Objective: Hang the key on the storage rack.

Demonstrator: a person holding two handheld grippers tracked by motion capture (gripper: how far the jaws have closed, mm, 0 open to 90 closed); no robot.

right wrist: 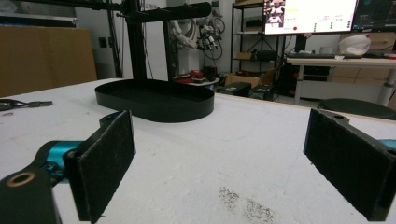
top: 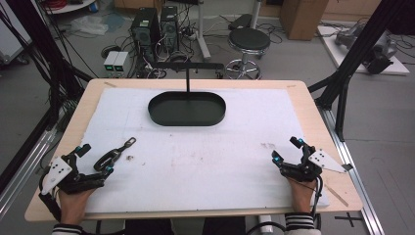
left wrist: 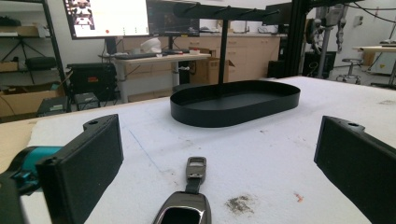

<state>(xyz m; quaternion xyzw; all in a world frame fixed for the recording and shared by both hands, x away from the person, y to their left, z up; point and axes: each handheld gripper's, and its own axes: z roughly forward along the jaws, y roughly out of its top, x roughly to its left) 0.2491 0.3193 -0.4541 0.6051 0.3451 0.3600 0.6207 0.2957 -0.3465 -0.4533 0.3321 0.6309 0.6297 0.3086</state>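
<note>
The left gripper [top: 95, 154] sits with jaws spread wide and empty, the car key [left wrist: 184, 205] lying flat on the white mat [top: 195, 156] right between them, its small metal tab [left wrist: 195, 166] pointing toward the black oval tray [top: 187, 108]. The right gripper [top: 286, 149] rests well apart, jaws wide, holding nothing. Risk here: the key looks slim and possibly slick, so a high closure could skid it away.

In the left gripper view the key fob [left wrist: 183, 211] runs off the bottom edge, so its lower body is cut away. The stand's [left wrist: 223, 44] top bar runs past the upper edge. In the high view the person's forearms are cut at the bottom edge.
</note>
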